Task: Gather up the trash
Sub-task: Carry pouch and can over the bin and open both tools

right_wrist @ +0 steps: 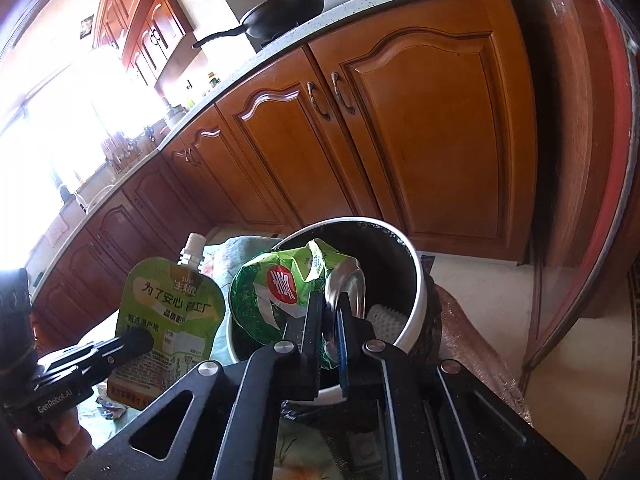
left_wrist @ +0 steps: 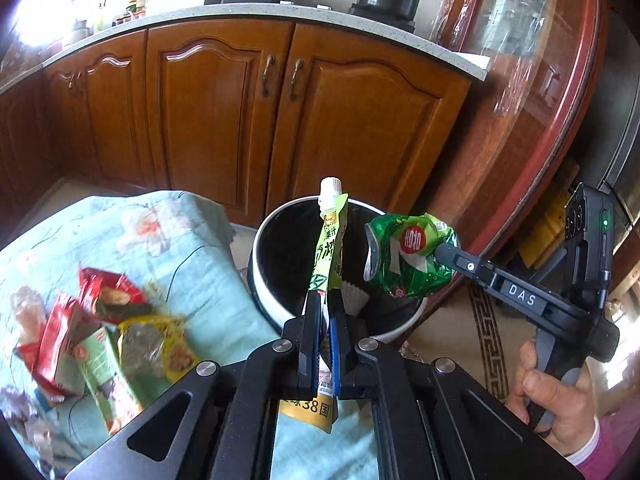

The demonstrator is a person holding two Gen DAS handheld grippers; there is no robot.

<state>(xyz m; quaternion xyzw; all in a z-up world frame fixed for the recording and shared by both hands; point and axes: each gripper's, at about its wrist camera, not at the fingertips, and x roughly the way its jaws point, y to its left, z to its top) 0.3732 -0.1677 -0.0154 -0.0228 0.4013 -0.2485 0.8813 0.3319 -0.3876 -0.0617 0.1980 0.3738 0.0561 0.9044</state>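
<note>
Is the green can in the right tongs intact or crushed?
Crushed. The green aluminium can is buckled and creased, its silver top bent sideways, pinched in the right tongs over the white-rimmed bin.

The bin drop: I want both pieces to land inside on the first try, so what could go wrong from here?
1. The crushed green can, held by the right gripper, hangs near the bin's right rim; released there, it might clip the edge and fall outside.
2. The juice pouch in the left gripper is long and upright, so it may catch on the near rim.
</note>
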